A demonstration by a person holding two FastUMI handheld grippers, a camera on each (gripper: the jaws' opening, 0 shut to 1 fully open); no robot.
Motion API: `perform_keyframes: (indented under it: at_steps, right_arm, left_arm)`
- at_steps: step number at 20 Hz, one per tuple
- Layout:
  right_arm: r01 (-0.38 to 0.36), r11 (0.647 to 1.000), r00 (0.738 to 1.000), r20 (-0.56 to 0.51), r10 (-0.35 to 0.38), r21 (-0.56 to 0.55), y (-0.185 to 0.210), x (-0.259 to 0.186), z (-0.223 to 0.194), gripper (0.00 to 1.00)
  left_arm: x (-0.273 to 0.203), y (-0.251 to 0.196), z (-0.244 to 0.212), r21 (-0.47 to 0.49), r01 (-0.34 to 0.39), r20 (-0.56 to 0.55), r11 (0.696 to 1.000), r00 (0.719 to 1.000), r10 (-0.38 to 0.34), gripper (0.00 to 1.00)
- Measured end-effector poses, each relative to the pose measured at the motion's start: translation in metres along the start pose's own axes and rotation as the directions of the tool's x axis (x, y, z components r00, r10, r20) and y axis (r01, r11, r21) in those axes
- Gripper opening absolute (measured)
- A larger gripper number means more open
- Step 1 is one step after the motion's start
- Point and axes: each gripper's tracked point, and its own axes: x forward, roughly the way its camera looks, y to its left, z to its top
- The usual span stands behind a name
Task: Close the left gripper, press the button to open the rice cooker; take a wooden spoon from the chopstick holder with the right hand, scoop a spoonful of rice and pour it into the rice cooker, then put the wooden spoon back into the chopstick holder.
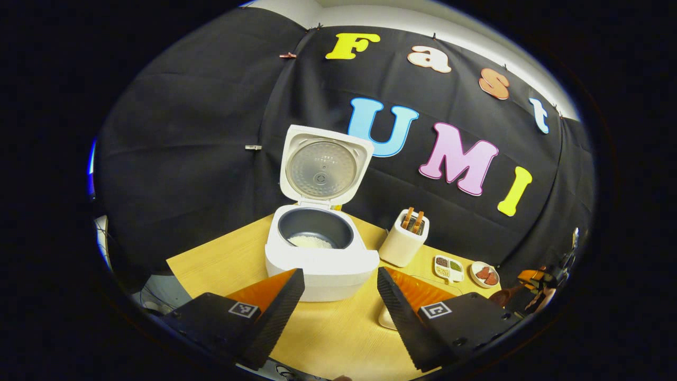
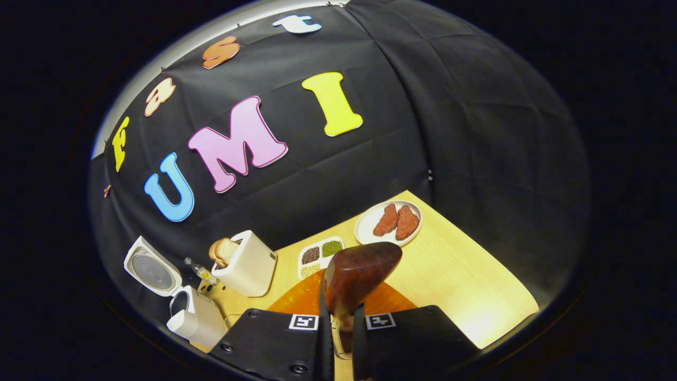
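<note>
Our right gripper (image 2: 342, 330) clamps the wooden spoon (image 2: 359, 278) by its handle, bowl ahead; light, stiff, probably slick. Our left gripper (image 1: 341, 296) stands open before the rice cooker (image 1: 321, 254).

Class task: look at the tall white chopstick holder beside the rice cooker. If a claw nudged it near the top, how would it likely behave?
The chopstick holder is tall on a narrow base, so it would probably tip rather than slide. Its smooth wall looks slippery. The utensils sticking up may rattle or shift.
</note>
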Motion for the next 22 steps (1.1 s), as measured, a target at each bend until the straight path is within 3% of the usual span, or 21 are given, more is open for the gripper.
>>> perform_keyframes:
  at_steps: [4, 8, 13, 17, 22]
  right_arm:
    - [-0.015, 0.998, 0.998, -0.054, 0.018, 0.055, -0.008, 0.019, -0.031, 0.18]
    - [-0.012, 1.000, 0.996, -0.089, 0.013, 0.010, -0.009, 0.034, -0.057, 0.19]
    - [-0.054, 0.997, 0.989, -0.134, 0.061, 0.055, 0.000, 0.040, -0.069, 0.26]
    - [-0.056, 0.998, 0.993, -0.104, 0.055, -0.013, -0.002, 0.031, -0.063, 0.98]
    - [-0.042, 0.975, 0.999, 0.006, 0.045, -0.217, -0.011, 0.000, -0.040, 0.98]
  left_arm:
    - [-0.009, -0.015, 0.000, -0.015, -0.021, 0.039, 1.000, 0.999, 0.021, 0.96]
    - [-0.013, -0.016, -0.006, 0.024, -0.044, 0.040, 0.999, 0.998, 0.043, 0.95]
    - [-0.012, -0.004, 0.015, 0.081, -0.081, 0.066, 0.993, 0.995, 0.076, 0.96]
    - [-0.003, 0.010, 0.062, 0.130, -0.132, 0.129, 0.983, 0.985, 0.116, 0.95]
    - [0.020, 0.007, 0.121, 0.098, -0.151, 0.151, 0.984, 0.979, 0.135, 0.95]
